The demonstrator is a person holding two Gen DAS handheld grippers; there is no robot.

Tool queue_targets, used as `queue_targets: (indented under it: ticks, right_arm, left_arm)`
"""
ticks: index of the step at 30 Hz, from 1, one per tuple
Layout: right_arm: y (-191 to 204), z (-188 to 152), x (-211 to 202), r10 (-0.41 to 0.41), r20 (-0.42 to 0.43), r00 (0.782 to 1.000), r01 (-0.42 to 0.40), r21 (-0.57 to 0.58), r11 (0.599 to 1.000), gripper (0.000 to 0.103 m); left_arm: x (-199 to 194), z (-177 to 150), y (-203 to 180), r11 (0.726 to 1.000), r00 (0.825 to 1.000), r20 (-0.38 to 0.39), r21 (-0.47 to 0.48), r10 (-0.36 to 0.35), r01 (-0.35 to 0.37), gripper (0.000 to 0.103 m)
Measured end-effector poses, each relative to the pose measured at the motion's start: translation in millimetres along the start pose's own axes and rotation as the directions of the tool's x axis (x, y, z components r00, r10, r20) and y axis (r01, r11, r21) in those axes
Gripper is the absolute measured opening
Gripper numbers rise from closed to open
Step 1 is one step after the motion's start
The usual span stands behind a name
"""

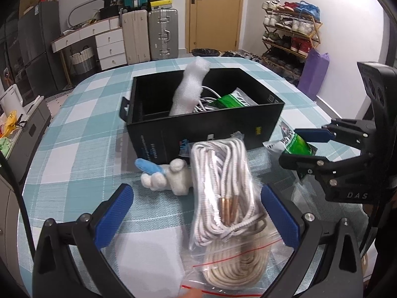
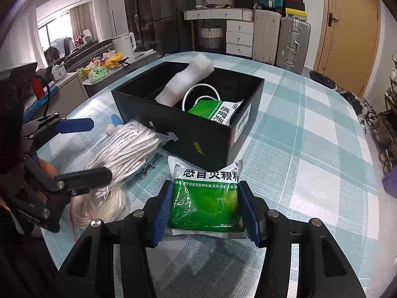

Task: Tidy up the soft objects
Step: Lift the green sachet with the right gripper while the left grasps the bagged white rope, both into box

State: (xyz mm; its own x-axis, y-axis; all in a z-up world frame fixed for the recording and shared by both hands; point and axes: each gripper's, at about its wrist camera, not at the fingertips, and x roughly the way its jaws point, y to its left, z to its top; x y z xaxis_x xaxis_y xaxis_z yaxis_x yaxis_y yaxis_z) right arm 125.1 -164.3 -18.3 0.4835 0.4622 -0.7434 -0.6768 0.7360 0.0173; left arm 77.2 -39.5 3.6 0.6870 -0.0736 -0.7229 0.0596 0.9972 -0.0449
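A black box (image 1: 206, 126) stands on the checked table and holds a white foam roll (image 1: 191, 87), a white cable and a green packet (image 1: 233, 100). My left gripper (image 1: 196, 203) is open around a clear bag of white rope (image 1: 223, 198) lying in front of the box. A small white plush toy (image 1: 168, 176) lies beside the bag. My right gripper (image 2: 206, 198) is shut on a green medicine packet (image 2: 206, 198) right of the rope bag; it shows in the left wrist view (image 1: 297, 145) too. The box (image 2: 198, 134) shows in the right wrist view.
The teal checked tablecloth (image 1: 82, 129) covers a rounded table. Suitcases (image 1: 162, 34), a drawer unit and a door stand behind it. A shoe rack (image 1: 290, 37) stands at the right. A counter with a kettle (image 2: 124, 42) is at the left.
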Motion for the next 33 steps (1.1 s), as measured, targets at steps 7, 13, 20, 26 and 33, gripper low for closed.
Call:
queue_targets:
  ticks: [7, 13, 20, 26, 33]
  right_arm:
    - [-1.9, -0.4, -0.4, -0.001, 0.002, 1.000, 0.001, 0.002, 1.000, 0.053]
    - [-2.7, -0.6, -0.2, 0.001, 0.004, 1.000, -0.001, 0.002, 1.000, 0.053]
    - [-2.0, -0.1, -0.3, 0.003, 0.010, 1.000, -0.003, -0.003, 1.000, 0.053]
    - [0.3, 1.2, -4.9, 0.005, 0.023, 1.000, -0.005, -0.008, 1.000, 0.053]
    - [1.0, 4.5, -14.3, 0.010, 0.059, 0.998, -0.010, -0.006, 1.000, 0.053]
  left_arm:
    - [7.1, 0.1, -5.4, 0.998, 0.998, -0.026, 0.010, -0.060, 0.060, 0.087]
    - [5.8, -0.4, -13.4, 0.991, 0.991, -0.028, 0.030, -0.128, 0.128, 0.051]
    - [0.6, 0.6, -12.1, 0.989, 0.990, -0.013, 0.025, -0.143, 0.143, 0.038]
    - [-2.0, 0.1, -10.0, 0.988, 0.988, 0.004, 0.015, -0.153, 0.153, 0.033]
    - [-13.9, 0.4, -3.9, 0.984, 0.983, 0.041, -0.007, -0.177, 0.178, 0.032]
